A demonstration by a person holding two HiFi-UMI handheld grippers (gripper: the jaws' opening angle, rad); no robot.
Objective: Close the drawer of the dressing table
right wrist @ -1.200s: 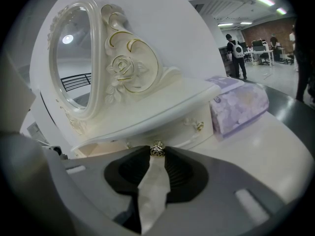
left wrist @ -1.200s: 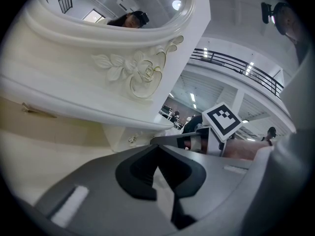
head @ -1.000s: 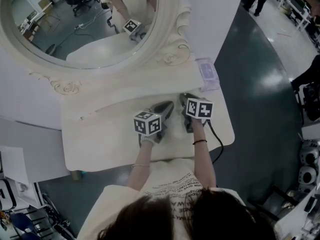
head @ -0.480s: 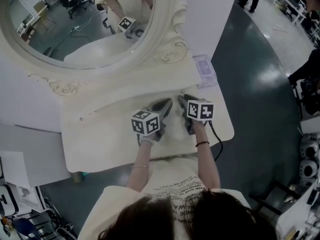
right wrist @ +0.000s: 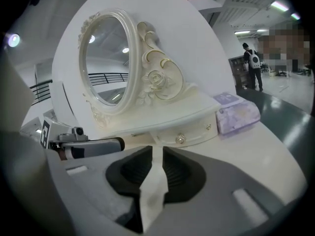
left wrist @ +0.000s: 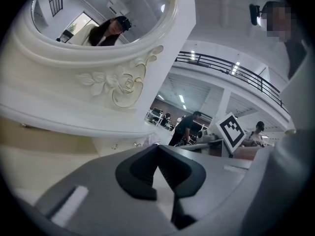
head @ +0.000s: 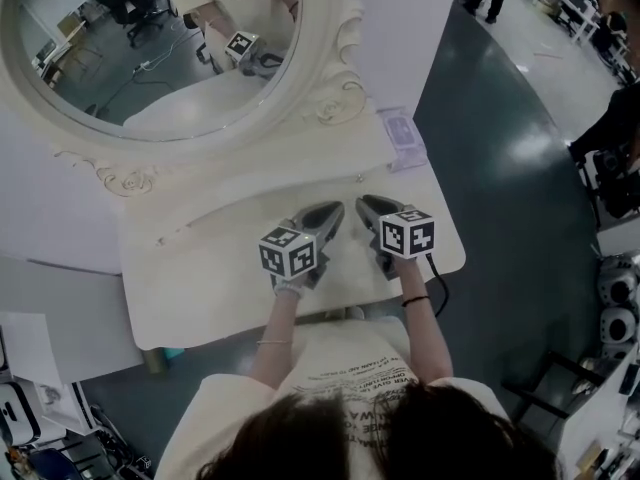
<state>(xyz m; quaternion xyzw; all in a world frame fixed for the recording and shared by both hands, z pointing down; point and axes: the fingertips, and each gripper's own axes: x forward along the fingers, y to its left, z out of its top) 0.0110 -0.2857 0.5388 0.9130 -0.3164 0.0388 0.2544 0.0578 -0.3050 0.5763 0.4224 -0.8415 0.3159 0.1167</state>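
Though plain, cream drawer (right wrist: 194, 132), round knob (right wrist: 180, 139).

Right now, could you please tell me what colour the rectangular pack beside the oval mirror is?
Pale lilac; the rectangular pack shows best in the right gripper view.

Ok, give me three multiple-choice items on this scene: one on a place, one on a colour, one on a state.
1. Where does the purple pack lie?
A on the floor
B at the table's right end, by the mirror
C between a gripper's jaws

2. What colour is the table?
A black
B red
C cream

3. How is the left gripper?
A shut, empty
B wide open
C gripping the pack

Answers: B, the head view shows it there; C, its top is cream throughout; A, its own view shows the tips together with nothing between.
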